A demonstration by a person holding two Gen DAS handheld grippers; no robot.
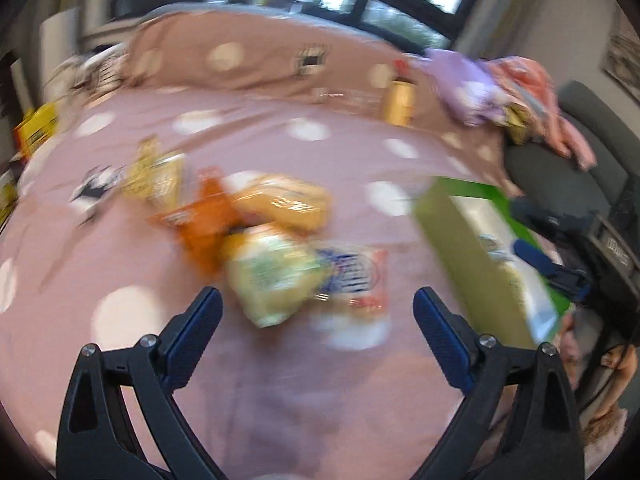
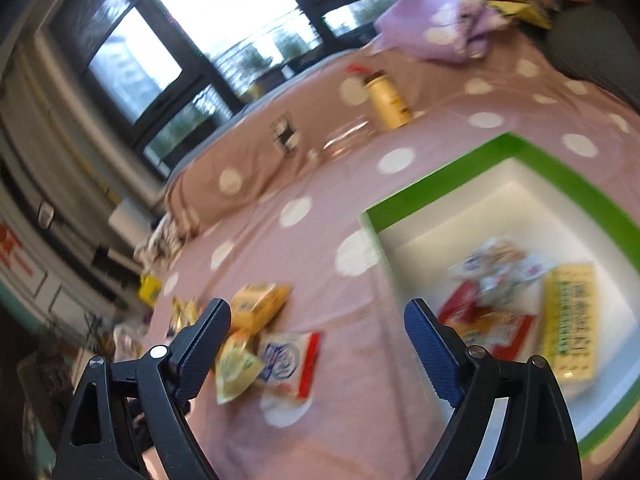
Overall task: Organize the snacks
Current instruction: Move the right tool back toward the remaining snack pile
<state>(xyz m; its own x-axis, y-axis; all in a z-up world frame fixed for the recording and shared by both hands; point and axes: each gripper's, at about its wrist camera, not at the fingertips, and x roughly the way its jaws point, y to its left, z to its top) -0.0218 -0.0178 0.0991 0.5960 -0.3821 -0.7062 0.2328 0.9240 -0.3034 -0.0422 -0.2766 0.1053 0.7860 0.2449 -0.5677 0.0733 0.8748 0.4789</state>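
Several snack packets lie in a loose pile on the pink dotted bedspread: a pale yellow-green packet, a white, blue and red packet, an orange packet and a yellow packet. My left gripper is open and empty just in front of the pile. A green-rimmed white box holds several packets, among them a yellow one. My right gripper is open and empty between the pile and the box. Both views are blurred.
A yellow bottle with a red top lies near the pillow. A purple dotted cloth and pink clothes sit at the bed's far right. A dark chair stands beyond the green box. Windows are behind.
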